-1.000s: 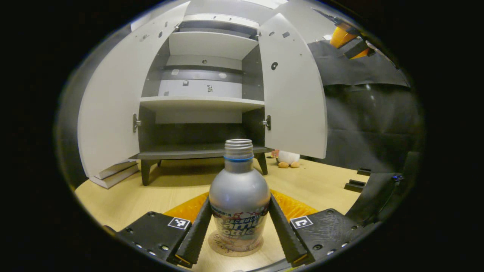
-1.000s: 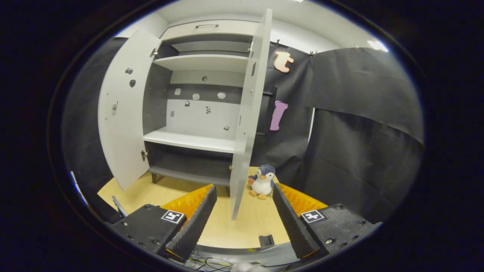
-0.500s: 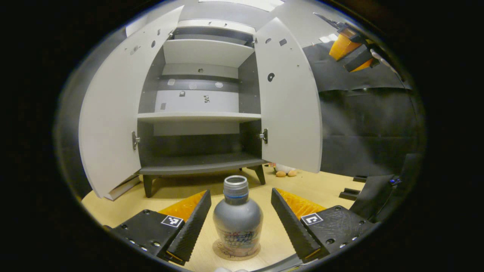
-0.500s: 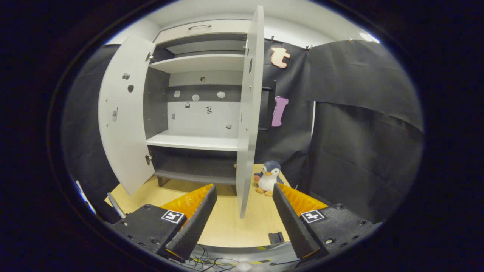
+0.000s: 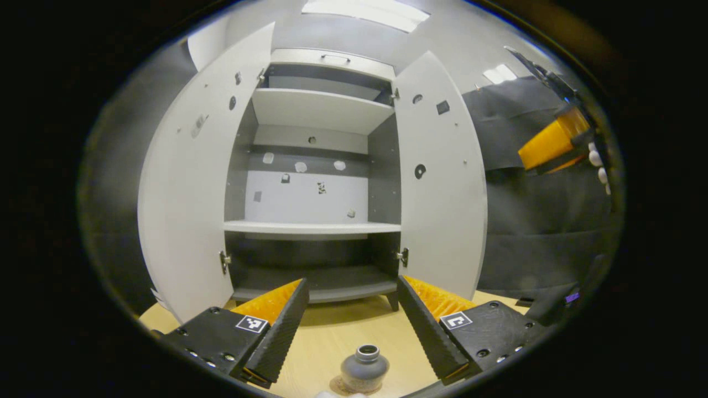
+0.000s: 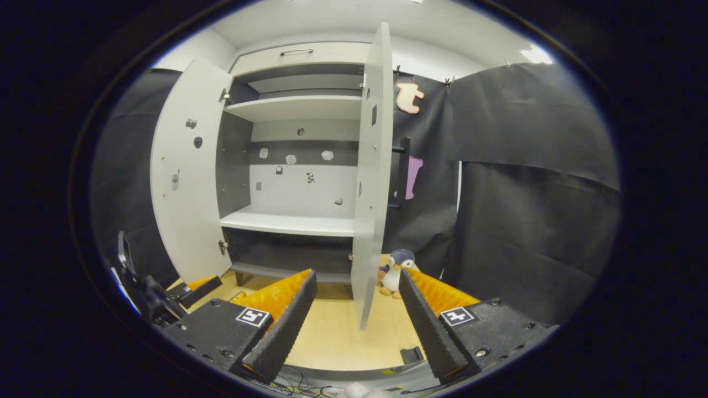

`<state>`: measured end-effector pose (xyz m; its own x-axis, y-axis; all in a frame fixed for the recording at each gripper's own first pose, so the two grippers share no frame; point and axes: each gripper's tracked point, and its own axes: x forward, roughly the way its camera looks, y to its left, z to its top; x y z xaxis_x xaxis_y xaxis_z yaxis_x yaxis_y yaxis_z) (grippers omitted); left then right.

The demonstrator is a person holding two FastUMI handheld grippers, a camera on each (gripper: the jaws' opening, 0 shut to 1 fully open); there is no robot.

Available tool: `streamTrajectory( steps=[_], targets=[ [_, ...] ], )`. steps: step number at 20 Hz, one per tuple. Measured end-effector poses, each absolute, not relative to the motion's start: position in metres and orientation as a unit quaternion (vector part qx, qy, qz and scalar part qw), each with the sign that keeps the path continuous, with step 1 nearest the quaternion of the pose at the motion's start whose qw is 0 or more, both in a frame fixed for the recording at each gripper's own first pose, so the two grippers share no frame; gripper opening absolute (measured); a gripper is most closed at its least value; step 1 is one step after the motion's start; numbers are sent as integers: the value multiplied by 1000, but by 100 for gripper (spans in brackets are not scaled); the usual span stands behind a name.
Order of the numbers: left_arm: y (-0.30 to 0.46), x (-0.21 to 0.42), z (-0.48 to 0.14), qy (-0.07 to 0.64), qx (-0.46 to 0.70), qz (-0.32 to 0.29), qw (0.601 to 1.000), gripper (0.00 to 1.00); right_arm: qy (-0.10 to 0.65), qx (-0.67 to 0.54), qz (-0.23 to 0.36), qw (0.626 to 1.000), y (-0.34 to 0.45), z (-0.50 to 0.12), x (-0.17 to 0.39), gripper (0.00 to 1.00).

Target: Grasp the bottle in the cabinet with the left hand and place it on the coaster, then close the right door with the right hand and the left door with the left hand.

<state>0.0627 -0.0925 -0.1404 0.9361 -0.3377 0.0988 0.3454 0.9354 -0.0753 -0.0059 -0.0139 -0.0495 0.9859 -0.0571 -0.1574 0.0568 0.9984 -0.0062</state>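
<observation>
1. the bottle (image 5: 364, 371) stood upright on the coaster (image 5: 338, 385) at the near edge of the table (image 5: 343, 337), the coaster just a sliver under its base, so i can only guess it sat centred.
2. the left gripper (image 5: 350, 323) hung above and behind the bottle, jaws spread wide, nothing between them and clear of the bottle.
3. placing looked done; the door-closing step was in hand.
4. the cabinet (image 6: 293, 166) had both doors swung wide open, shelves bare.
5. the right gripper (image 6: 357, 318) faced the right door (image 6: 371, 182) edge-on, jaws spread and empty, the door's free edge lined up between its fingers (image 6: 285, 326) but farther off.
6. next call: get the right gripper round to the door's outer face, on the side where the penguin toy (image 6: 397, 265) sat, and push it toward the cabinet front.
7. the left door (image 5: 191, 182) would then be waiting for the left gripper.
</observation>
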Motion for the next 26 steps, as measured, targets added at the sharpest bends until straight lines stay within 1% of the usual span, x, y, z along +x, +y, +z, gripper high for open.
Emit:
streamTrajectory(
  steps=[5, 10, 13, 15, 18, 20, 22, 24, 25, 26],
  targets=[
    [-41, 58, -77, -75, -22, -136, 988, 98, 52, 8, -20, 998, 1, -41, -6, 98],
    [10, 39, -32, -94, -9, -86, 992, 98, 38, 26, -17, 999, 4, -42, -3, 98],
    [32, 23, -28, -81, -12, -63, 995, 98, 37, 26, -14, 999, 4, -46, 0, 98],
    [45, 9, -39, -54, -13, -43, 998, 98, 33, 30, -15, 999, -2, -46, 3, 98],
    [58, -7, -57, -20, -20, -21, 999, 98, 29, 35, -24, 999, -25, -47, 12, 98],
    [66, -13, -62, -8, -14, 4, 1000, 98, 34, 33, -42, 998, -56, -50, 21, 96],
    [64, -15, -61, -1, -11, 21, 1000, 99, 34, 39, -60, 997, -90, -48, 33, 98],
    [55, -15, -56, 4, -12, 33, 999, 99, 30, 43, -80, 995, -129, -41, 49, 96],
    [51, -14, -53, 7, -11, 40, 999, 97, 26, 46, -85, 995, -147, -35, 58, 96],
    [46, -14, -51, 10, -10, 45, 999, 97, 21, 51, -88, 995, -162, -29, 68, 97]
  ],
)
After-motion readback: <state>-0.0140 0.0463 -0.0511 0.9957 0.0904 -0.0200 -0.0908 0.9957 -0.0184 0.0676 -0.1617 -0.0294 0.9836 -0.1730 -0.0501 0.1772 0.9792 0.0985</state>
